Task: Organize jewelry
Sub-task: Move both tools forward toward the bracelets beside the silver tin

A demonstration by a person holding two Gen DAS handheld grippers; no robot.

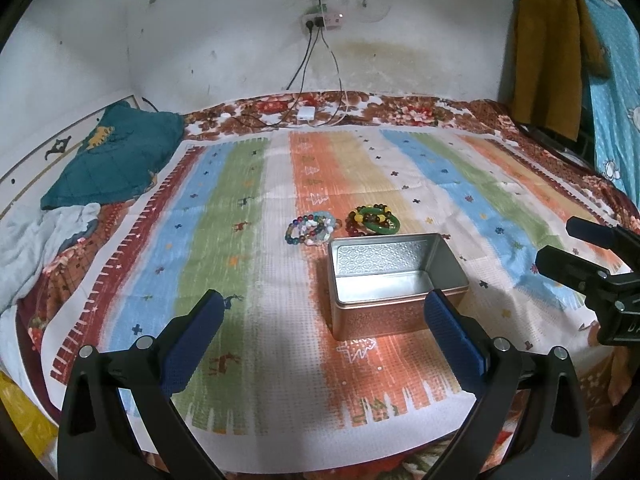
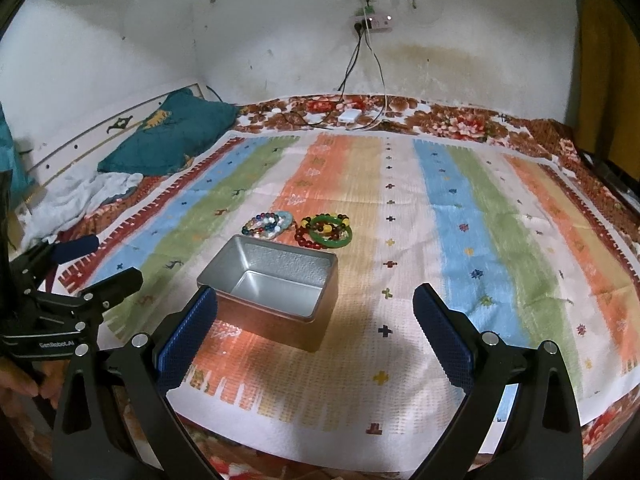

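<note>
An open, empty metal tin stands on a striped mat; it also shows in the right wrist view. Just behind it lie two heaps of bracelets: multicoloured bead bracelets on the left, and a green bangle with red and yellow bead bracelets on the right. My left gripper is open and empty, in front of the tin. My right gripper is open and empty, in front of the tin and slightly right.
The mat lies on a bed with a floral sheet. A teal pillow and crumpled cloth lie at the left. A charger and cables lie by the back wall. Clothes hang at the right.
</note>
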